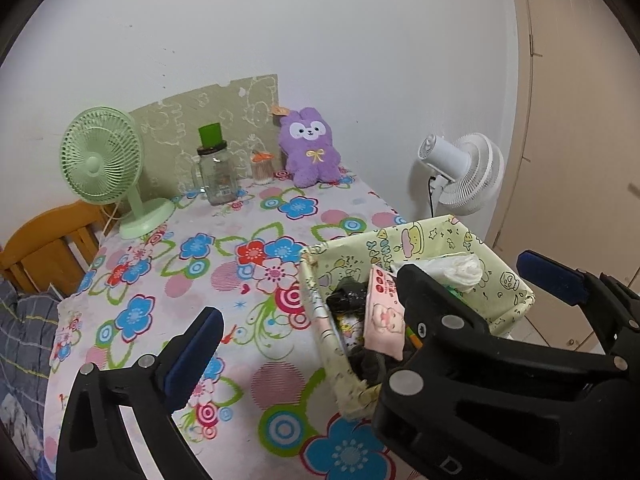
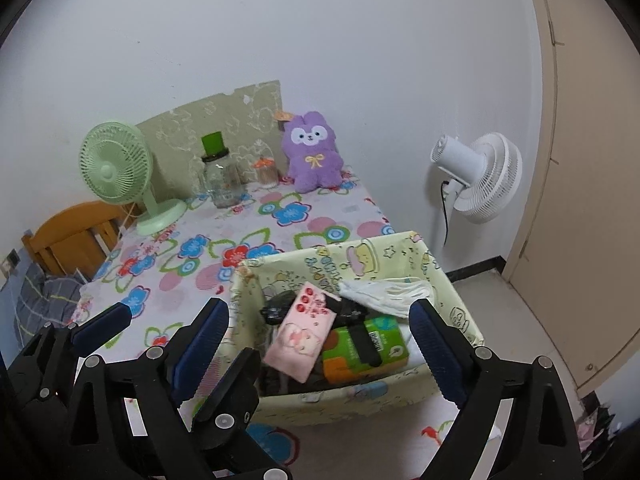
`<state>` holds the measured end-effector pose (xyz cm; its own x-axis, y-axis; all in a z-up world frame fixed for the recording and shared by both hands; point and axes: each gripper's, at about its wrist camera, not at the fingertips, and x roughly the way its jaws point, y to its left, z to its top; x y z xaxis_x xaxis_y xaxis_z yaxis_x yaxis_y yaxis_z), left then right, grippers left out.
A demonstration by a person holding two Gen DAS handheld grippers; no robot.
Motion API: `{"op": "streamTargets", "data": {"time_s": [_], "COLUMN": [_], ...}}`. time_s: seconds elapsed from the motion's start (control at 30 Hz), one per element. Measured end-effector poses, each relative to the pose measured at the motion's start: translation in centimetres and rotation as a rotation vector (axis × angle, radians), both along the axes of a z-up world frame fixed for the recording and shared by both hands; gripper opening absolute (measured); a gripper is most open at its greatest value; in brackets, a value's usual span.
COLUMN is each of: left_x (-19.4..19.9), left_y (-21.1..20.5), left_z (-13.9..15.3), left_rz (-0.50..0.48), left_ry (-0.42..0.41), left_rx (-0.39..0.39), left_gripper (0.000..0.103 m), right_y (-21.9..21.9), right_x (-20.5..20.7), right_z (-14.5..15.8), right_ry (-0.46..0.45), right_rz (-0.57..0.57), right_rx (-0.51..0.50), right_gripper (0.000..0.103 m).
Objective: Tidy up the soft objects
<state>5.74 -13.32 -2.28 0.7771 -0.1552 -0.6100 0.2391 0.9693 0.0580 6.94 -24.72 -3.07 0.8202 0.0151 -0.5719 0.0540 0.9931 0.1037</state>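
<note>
1. Lower frame: the left gripper and right gripper both hang with jaws wide apart, gripping nothing.
2. Centre right: the fabric bin already holds a pink pack and tissues.
3. Upper centre, against the wall: the purple plush sits on the counter, well apart. It looks to be next, needing a long forward reach.
</note>
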Motion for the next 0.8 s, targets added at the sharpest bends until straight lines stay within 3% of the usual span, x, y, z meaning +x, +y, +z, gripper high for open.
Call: {"op": "streamTargets", "data": {"time_s": [0.47,0.8], "left_x": [-3.4,-6.2], "left_y": [4.9,9.2], "left_z": [2.7,4.4], "left_rz": [0.053,0.142], "left_ry": [-0.06,-0.136], "left_rx": [-0.02,-0.027], "left_gripper": [0.103,0.103], "right_y": [3.4,5.8], "right_x": [-3.6,-5.8], "right_z": [2.6,4.2], "right_ry": [-0.093,-0.147], "right_rz": [0.027,0.051], "right_rx": [-0.015,-0.013], "right_gripper": [0.098,0.1]}}
